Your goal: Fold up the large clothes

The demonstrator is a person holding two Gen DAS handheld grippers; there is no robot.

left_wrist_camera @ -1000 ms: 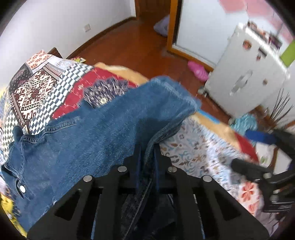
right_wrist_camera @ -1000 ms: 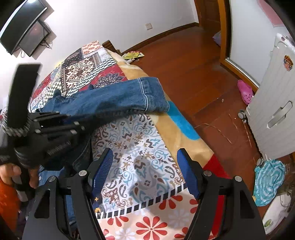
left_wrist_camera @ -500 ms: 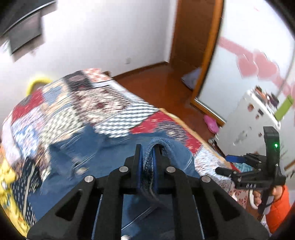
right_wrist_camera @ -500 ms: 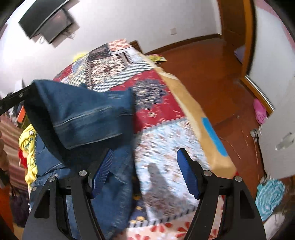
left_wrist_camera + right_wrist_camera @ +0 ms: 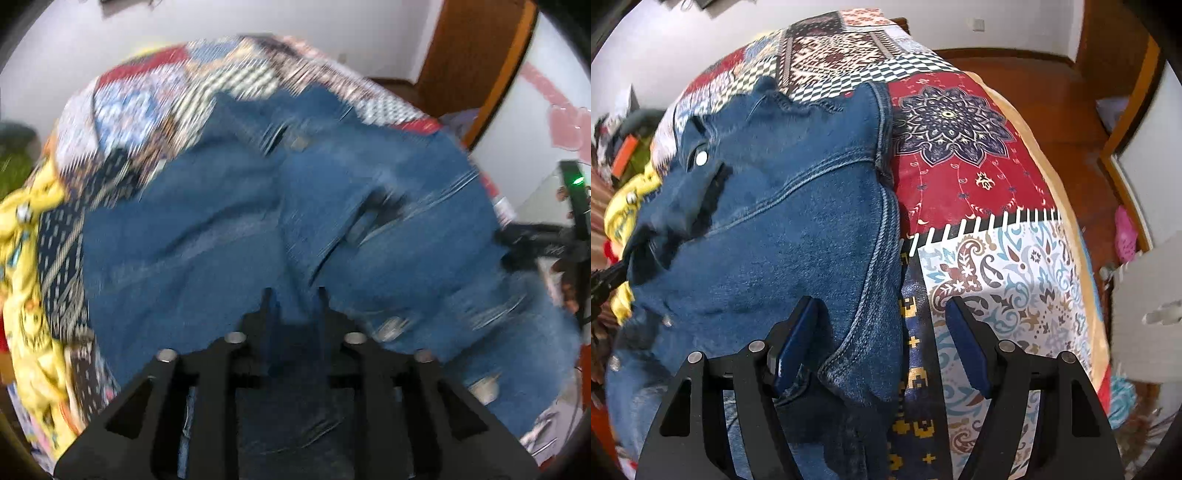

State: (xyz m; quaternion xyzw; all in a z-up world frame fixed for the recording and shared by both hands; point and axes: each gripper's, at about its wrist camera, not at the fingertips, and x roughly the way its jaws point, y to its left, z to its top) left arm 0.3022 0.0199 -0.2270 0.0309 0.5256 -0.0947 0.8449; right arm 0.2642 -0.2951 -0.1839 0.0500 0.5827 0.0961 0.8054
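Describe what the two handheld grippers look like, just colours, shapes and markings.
Both are matte black plastic with triangular cut-outs and round silver bolts. The right gripper has blue ribbed finger pads. The left gripper has dark narrow fingers. A green light glows on the right gripper's body.

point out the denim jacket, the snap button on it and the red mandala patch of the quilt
denim jacket (image 5: 783, 236), right wrist view, back panel
snap button (image 5: 700, 158), right wrist view, its silver face
red mandala patch (image 5: 960, 177), right wrist view, red ground below the flower

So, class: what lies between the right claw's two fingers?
In the right wrist view, the denim jacket's seamed edge and a strip of patchwork bedspread lie between the open right claw's fingers.
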